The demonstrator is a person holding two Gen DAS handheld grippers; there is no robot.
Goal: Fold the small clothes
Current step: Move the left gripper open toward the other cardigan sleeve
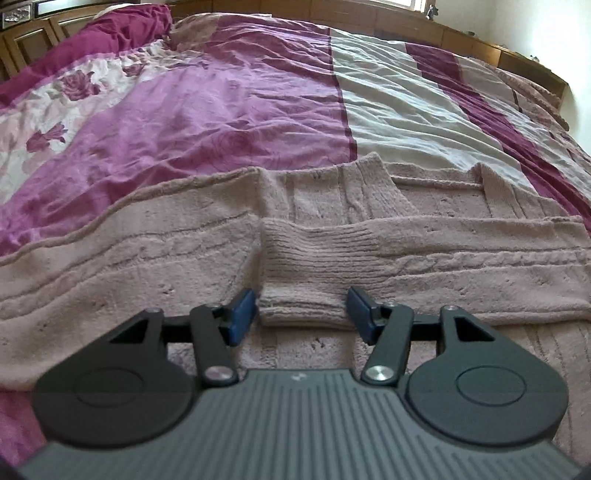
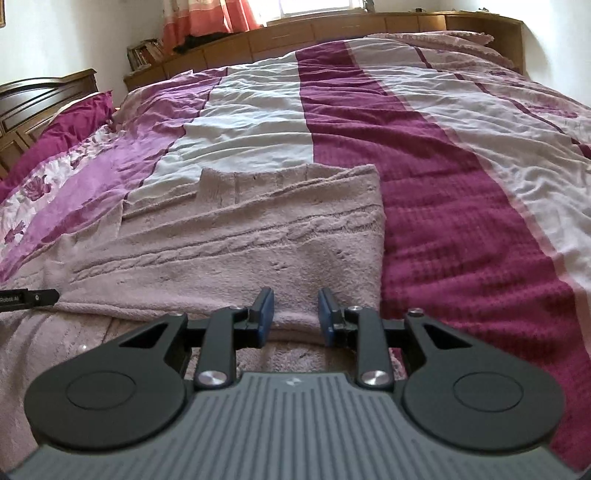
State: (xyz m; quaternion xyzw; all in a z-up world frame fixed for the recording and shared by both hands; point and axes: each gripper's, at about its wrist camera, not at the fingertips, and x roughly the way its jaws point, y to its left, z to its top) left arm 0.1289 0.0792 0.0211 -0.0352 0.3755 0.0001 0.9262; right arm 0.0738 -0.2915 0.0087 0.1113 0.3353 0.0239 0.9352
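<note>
A pale pink cable-knit sweater (image 1: pixel 147 258) lies flat on the bed, with one sleeve folded across its body. My left gripper (image 1: pixel 302 314) is open just above it. The sleeve's ribbed cuff (image 1: pixel 303 295) lies between the blue pads (image 1: pixel 242 314), which do not press on it. In the right wrist view the same sweater (image 2: pixel 240 240) fills the near left. My right gripper (image 2: pixel 296 314) is open over the sweater's near right part, a narrow gap between its pads and flat knit showing through. A black tip of the left gripper (image 2: pixel 33 297) shows at the left edge.
The bed cover (image 2: pixel 443 184) has purple, white and dark magenta stripes, with a flowered part (image 1: pixel 55 110) to the left. A magenta pillow (image 2: pixel 66 122) lies at the far left. A wooden headboard and shelf (image 2: pixel 332 33) run along the back under a window with a curtain (image 2: pixel 207 18).
</note>
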